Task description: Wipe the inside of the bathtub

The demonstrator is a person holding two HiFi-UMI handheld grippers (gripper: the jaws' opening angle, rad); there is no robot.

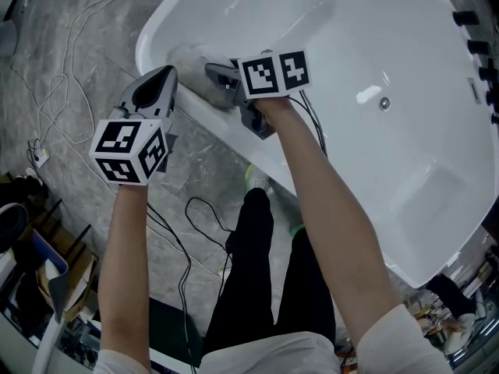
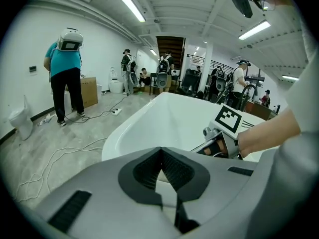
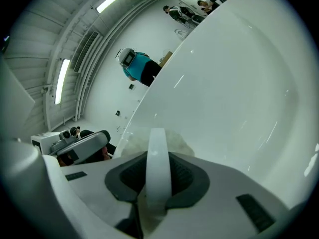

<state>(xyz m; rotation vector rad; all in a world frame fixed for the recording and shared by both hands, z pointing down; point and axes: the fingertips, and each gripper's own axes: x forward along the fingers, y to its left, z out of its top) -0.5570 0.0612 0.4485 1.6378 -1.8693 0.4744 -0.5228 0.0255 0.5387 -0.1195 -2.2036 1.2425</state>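
Right tool (image 3: 158, 178) clamps white handle (image 3: 158, 146) | handle points along jaws at bathtub (image 3: 239, 93)

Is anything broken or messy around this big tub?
Nothing looks broken or spilled. The bathtub is whole and shiny. The only untidy thing is the loose cables, which sprawl in tangles over the floor beside it.

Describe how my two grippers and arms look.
The left gripper and the right gripper have smooth grey shells with dark ribbed jaws. Each carries a white cube printed with black square markers. Thin black cables run beside the right forearm. Both arms are bare below short white sleeves.
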